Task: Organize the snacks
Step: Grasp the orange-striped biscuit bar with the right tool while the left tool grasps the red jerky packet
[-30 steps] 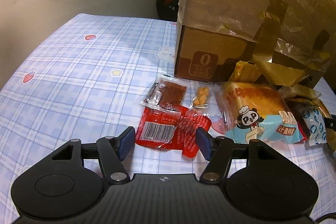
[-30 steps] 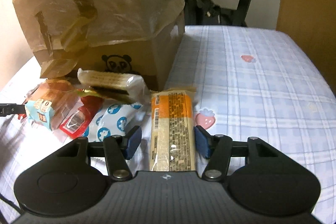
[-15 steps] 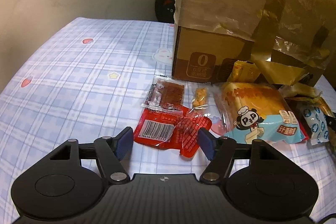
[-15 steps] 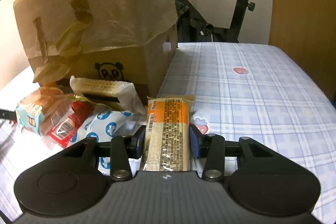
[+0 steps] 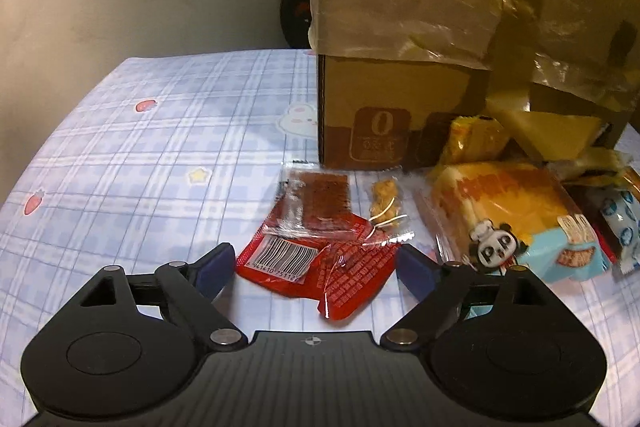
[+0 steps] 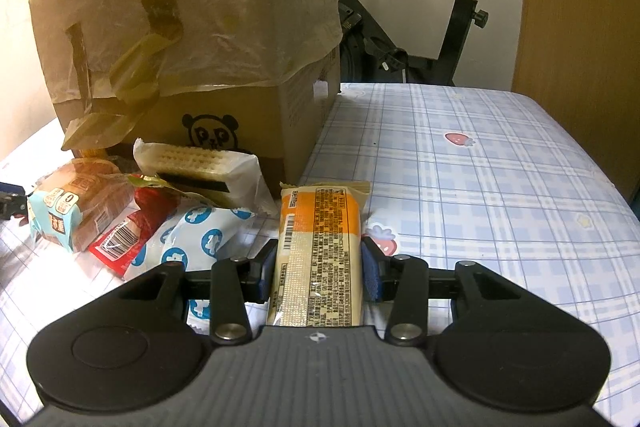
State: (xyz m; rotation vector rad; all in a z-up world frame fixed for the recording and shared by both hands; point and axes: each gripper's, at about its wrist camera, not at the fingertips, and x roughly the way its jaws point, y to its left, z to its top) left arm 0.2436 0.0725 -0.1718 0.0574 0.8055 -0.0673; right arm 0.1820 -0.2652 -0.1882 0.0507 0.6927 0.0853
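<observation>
My right gripper [image 6: 318, 269] is shut on a long orange and cream snack bar [image 6: 320, 247], held a little above the checked cloth. My left gripper [image 5: 316, 267] is open, with a red barcode packet [image 5: 316, 267] lying between its fingers on the cloth. Beyond it lie a clear packet with a brown slab [image 5: 316, 203], a small clear packet of nuggets [image 5: 386, 203] and a panda bread pack [image 5: 508, 223]. The bread pack also shows in the right wrist view [image 6: 76, 211], beside a wafer pack [image 6: 200, 171] and a blue-and-white packet [image 6: 188, 239].
A big cardboard box under a plastic sheet [image 5: 440, 39] stands behind the snacks; it also shows in the right wrist view [image 6: 188, 39]. An exercise bike [image 6: 460, 19] stands past the table's far edge. A wooden panel [image 6: 580, 7] rises at the right.
My right gripper closed on the snack bar and lifted it slightly. My left gripper stayed open over the red packet and drew back a little.
</observation>
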